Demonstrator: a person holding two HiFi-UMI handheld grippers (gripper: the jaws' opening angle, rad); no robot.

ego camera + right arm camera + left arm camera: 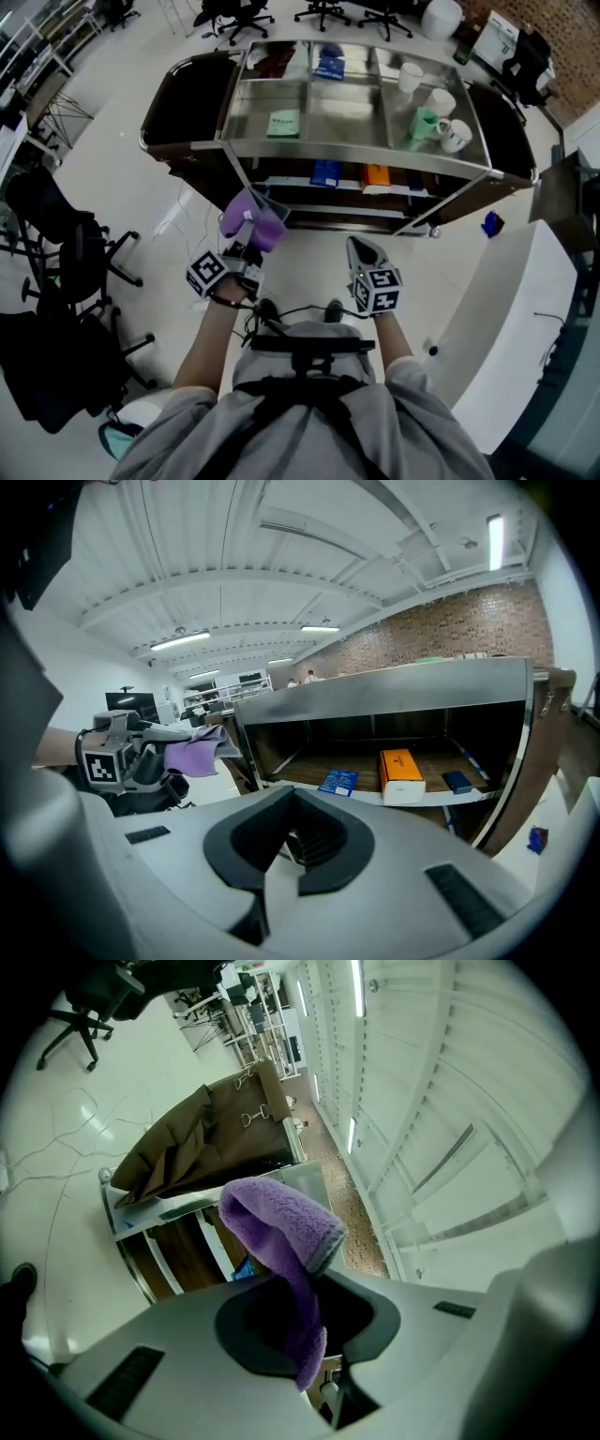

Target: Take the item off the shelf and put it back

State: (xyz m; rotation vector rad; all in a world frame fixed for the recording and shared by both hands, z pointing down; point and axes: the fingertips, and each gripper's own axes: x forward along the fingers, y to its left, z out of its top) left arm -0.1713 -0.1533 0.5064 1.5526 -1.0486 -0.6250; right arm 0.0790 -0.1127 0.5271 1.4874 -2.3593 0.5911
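A purple cloth [251, 222] hangs from my left gripper [246, 236], which is shut on it in front of the metal shelf cart [356, 145]. In the left gripper view the purple cloth [286, 1260] sticks up from between the closed jaws and folds over. The right gripper view shows the same cloth [195, 756] at the left, held clear of the cart. My right gripper [363, 251] is held lower right of it, jaws closed with nothing between them, pointing toward the cart's lower shelf [412, 794].
The top tray holds white mugs [411, 77], a green cup [424, 124], a green packet [283, 123] and a blue packet [328, 66]. An orange box [400, 773] and blue items [338, 781] lie on the lower shelf. Office chairs [66, 262] stand at the left, a white counter [506, 291] at the right.
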